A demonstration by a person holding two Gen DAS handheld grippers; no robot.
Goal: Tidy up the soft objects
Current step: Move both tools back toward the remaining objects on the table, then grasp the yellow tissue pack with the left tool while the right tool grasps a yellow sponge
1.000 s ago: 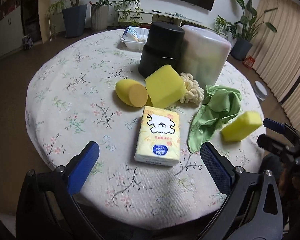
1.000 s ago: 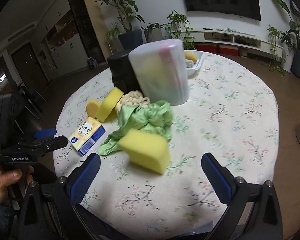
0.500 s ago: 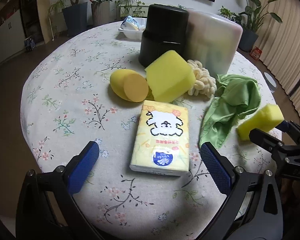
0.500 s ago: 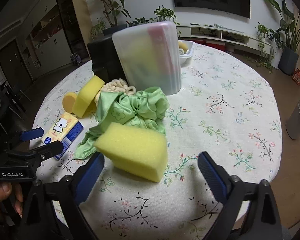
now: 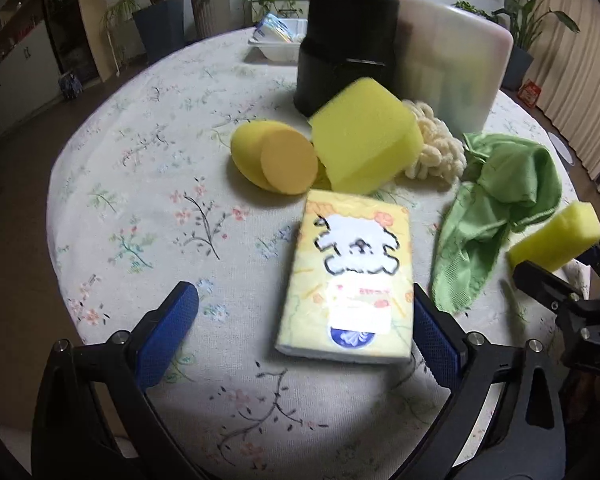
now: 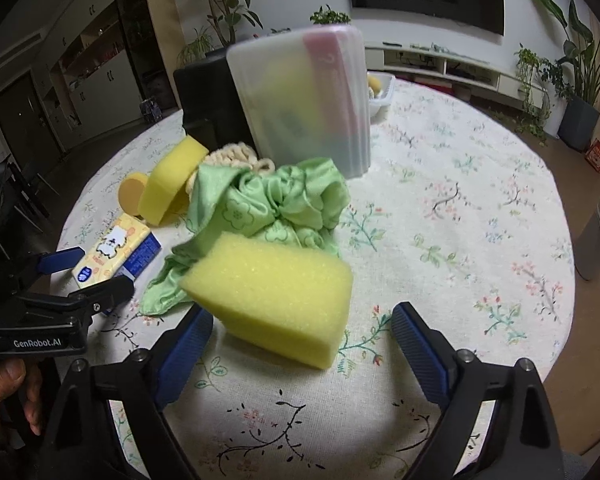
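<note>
Two grippers: both spread wide, nothing held; each lines up on its own soft item.
Table (image 5: 132, 184): round, flowered cloth; every soft item lies on it in front of the frosted bin (image 6: 300, 100) and black bin (image 5: 346, 48).
Green cloth (image 6: 268, 208): bunched, touching the near sponge; keep it out of the grasp.
Near sponge (image 6: 272, 292): between the right gripper (image 6: 302, 344) fingers; judged next step is closing gently across its short sides, since foam will squash.
Tissue pack (image 5: 350, 280): between the left gripper (image 5: 306, 332) fingers; approach lower and squarely before closing.
Other items: tilted sponge (image 5: 364, 136), round puff (image 5: 274, 162), cream loofah (image 5: 434, 152) wait behind.
</note>
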